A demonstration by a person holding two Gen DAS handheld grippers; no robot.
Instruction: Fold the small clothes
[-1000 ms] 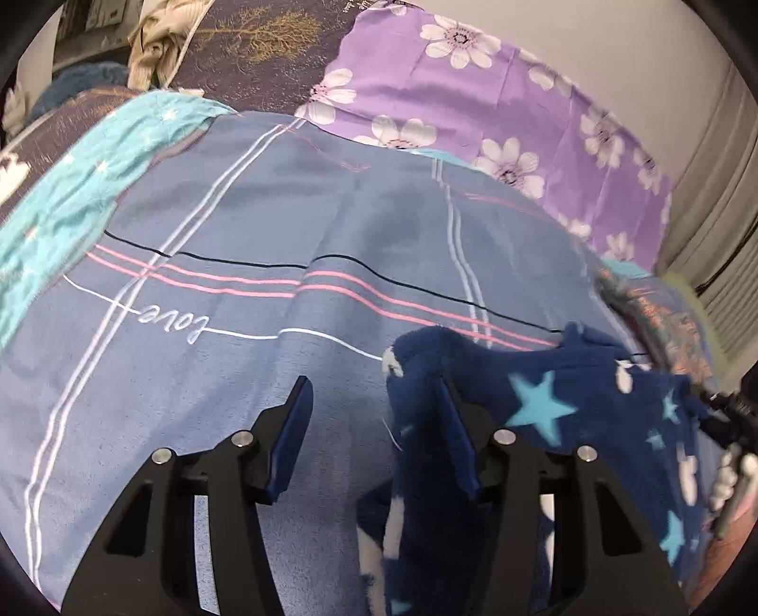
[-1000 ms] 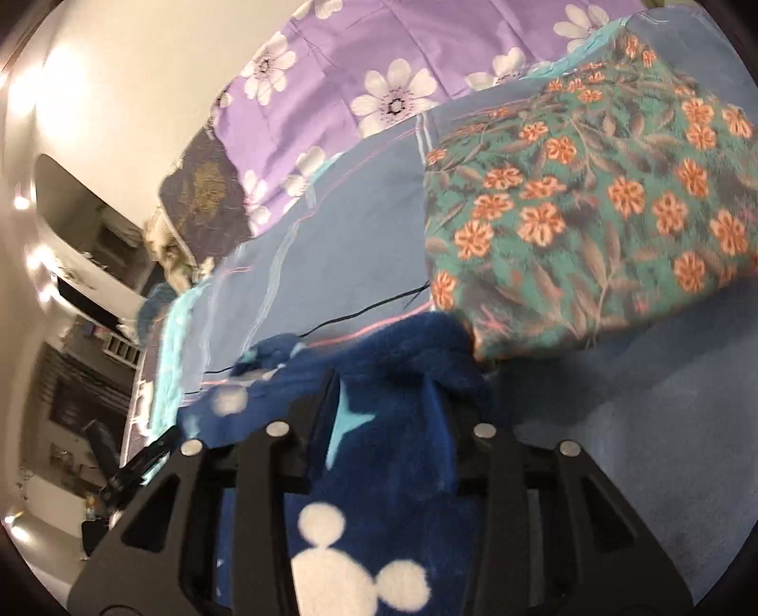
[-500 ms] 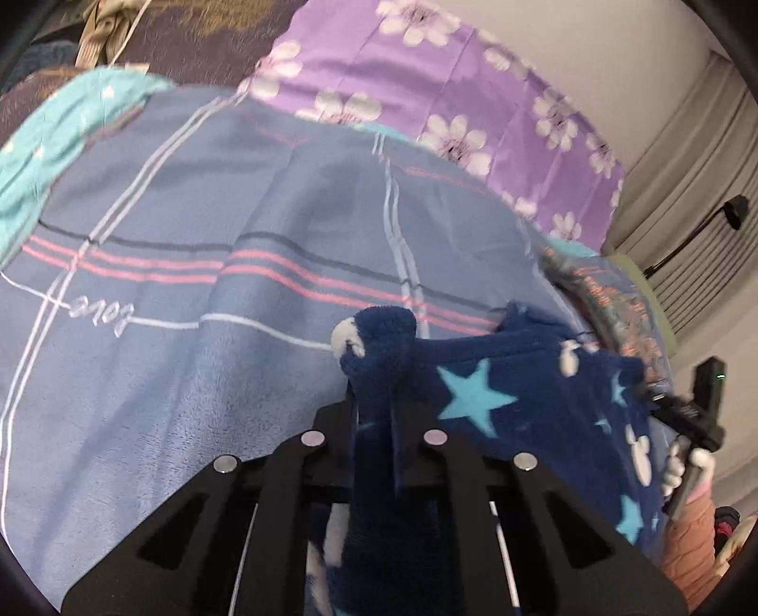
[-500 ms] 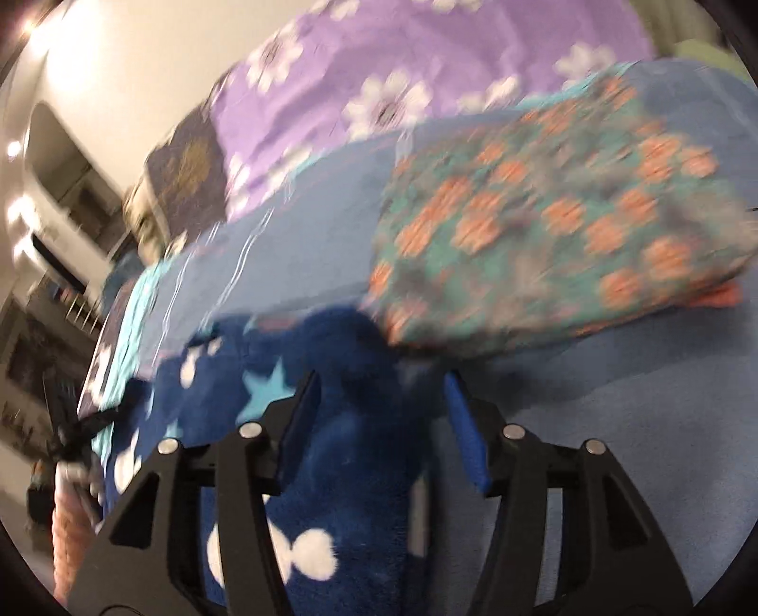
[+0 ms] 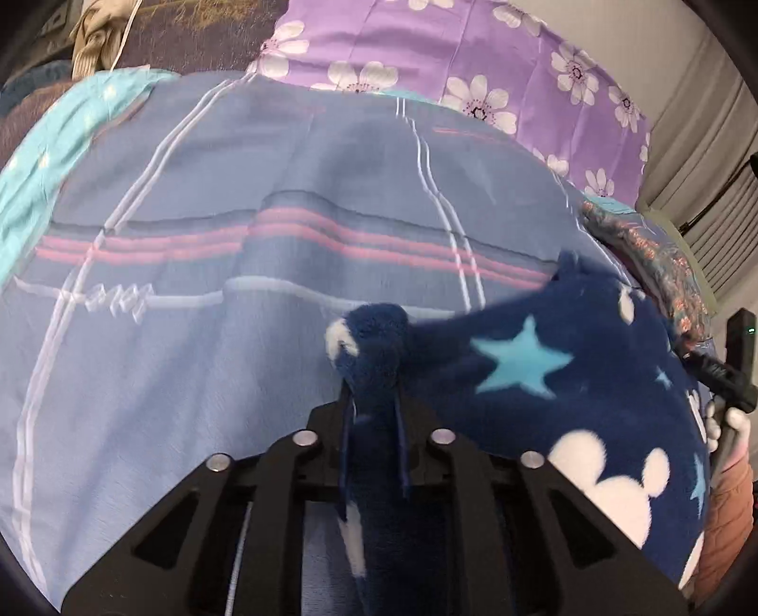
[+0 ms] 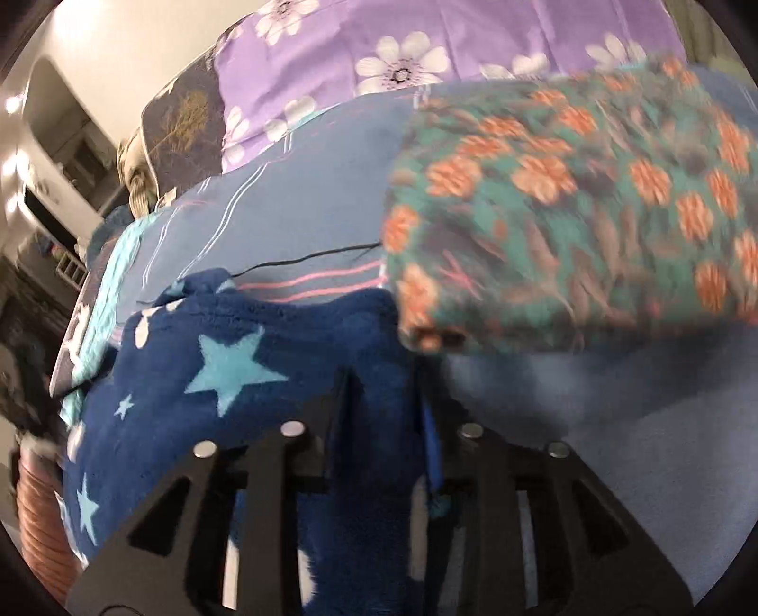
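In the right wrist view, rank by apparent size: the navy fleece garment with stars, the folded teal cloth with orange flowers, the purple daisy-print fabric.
1. Folded teal cloth with orange flowers and navy fleece garment with stars: alike in spread; the fleece sits nearer the camera, so unranked.
2. Purple daisy-print fabric: smallest visible, but cropped and farther.

Bed spread with a blue striped blanket (image 5: 265,360)

On it lie a navy fleece garment (image 6: 246,350) with stars near the front edge, a folded teal cloth with orange flowers (image 6: 568,227) just beside it, and a purple flowered cover (image 5: 473,52) along the far edge.
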